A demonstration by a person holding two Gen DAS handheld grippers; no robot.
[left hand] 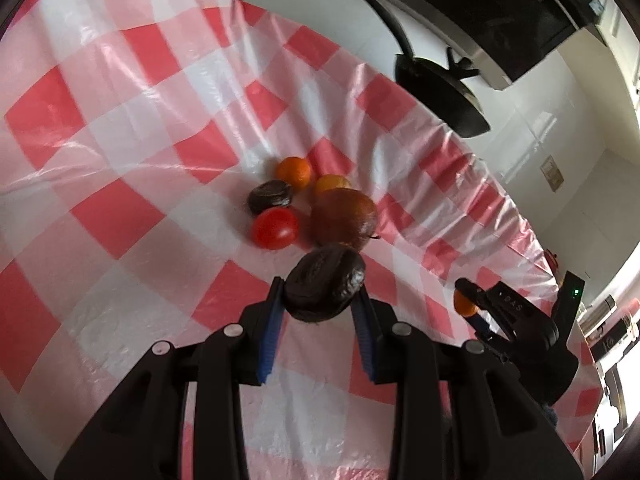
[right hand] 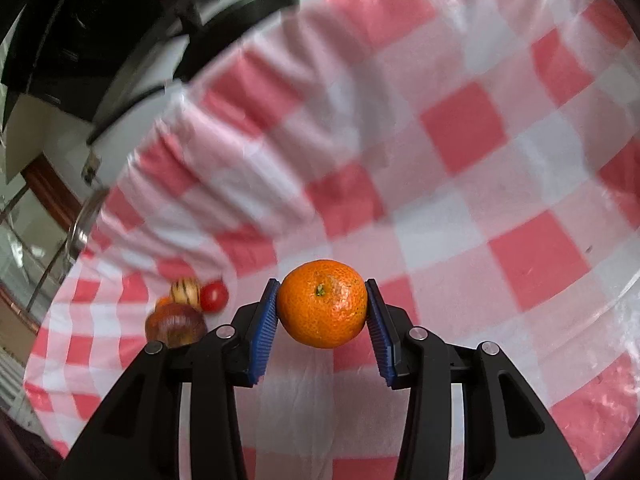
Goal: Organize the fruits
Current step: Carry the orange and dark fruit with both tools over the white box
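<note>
While my left gripper (left hand: 320, 304) clamps the wrinkled dark round fruit (left hand: 325, 287), the fruit cluster (left hand: 308, 208) on the red-and-white checked plastic tablecloth (left hand: 120, 160) lies just ahead at twelve o'clock. My right gripper (right hand: 322, 312), farther off, pinches a dimpled orange mandarin (right hand: 322, 304).

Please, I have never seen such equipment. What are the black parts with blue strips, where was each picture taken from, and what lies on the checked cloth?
A person carries a clamp tool in each hand, with a camera looking along its two fingers. One picture is the left tool's view: the left hand-held gripper is shut on a dark wrinkled fruit. The other view shows the right hand-held gripper shut on a mandarin. On the tablecloth lies a small pile: a tomato, a brown fruit, another dark fruit and two small oranges.
</note>
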